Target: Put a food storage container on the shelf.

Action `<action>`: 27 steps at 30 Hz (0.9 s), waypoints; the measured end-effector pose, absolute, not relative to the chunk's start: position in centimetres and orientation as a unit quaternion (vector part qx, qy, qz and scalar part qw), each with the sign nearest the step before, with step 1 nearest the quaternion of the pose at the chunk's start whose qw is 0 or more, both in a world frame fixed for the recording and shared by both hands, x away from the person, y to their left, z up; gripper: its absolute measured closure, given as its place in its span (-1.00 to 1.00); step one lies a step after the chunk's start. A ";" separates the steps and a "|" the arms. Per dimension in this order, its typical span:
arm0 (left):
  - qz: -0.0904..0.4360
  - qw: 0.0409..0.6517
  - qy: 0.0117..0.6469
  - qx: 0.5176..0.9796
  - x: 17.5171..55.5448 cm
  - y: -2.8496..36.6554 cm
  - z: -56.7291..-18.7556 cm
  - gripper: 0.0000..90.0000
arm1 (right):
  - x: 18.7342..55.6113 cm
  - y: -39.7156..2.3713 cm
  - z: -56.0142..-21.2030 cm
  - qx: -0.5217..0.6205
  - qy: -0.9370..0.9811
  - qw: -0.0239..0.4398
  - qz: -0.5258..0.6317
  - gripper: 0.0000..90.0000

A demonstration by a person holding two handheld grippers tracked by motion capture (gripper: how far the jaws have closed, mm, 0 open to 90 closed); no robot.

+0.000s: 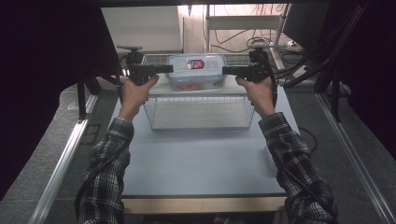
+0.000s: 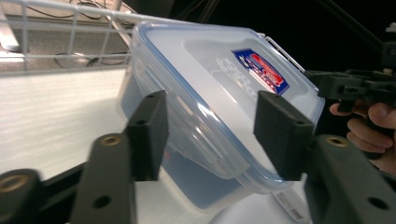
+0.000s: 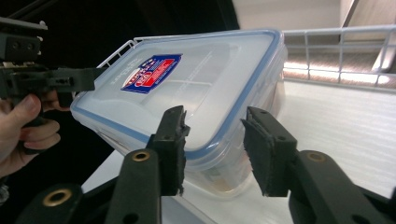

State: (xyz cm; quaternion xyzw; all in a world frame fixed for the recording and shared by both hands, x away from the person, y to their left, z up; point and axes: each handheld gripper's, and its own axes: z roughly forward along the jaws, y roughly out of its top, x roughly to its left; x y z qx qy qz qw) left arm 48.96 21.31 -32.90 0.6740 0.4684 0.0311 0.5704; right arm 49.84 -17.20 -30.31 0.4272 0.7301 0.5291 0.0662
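A clear plastic box (image 1: pixel 196 70) with a blue-edged lid and a red and blue label stands on a white surface inside a white wire basket (image 1: pixel 201 114). Something reddish lies inside the box. My left gripper (image 1: pixel 170 69) points level at the box's left end. In the left gripper view its jaws (image 2: pixel 212 112) straddle the lid's end edge (image 2: pixel 210 70) with gaps at both pads. My right gripper (image 1: pixel 225 70) meets the right end. In the right gripper view its jaws (image 3: pixel 215 119) stand open around the lid's corner (image 3: pixel 205 79).
The basket sits at the far middle of a pale blue table (image 1: pixel 201 158). A white object (image 1: pixel 269 158) lies at the table's right edge. Cables, a shelf frame and a dark monitor (image 1: pixel 303 21) stand behind the basket. Black curtains hang on both sides.
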 end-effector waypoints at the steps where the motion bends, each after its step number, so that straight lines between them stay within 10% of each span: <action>1: 0.049 0.563 0.465 0.681 48.7 21.3 -32.6 0.17 | 49.7 -17.2 -30.3 0.423 0.731 0.072 0.531 0.37; 12: 0.115 0.556 0.380 0.730 41.9 20.4 -33.3 0.88 | 45.9 -17.7 -31.0 0.339 0.764 0.126 0.535 0.96; 27: 0.096 0.518 0.398 0.751 44.8 19.0 -35.9 0.89 | 47.2 -15.8 -33.6 0.339 0.781 0.102 0.515 0.96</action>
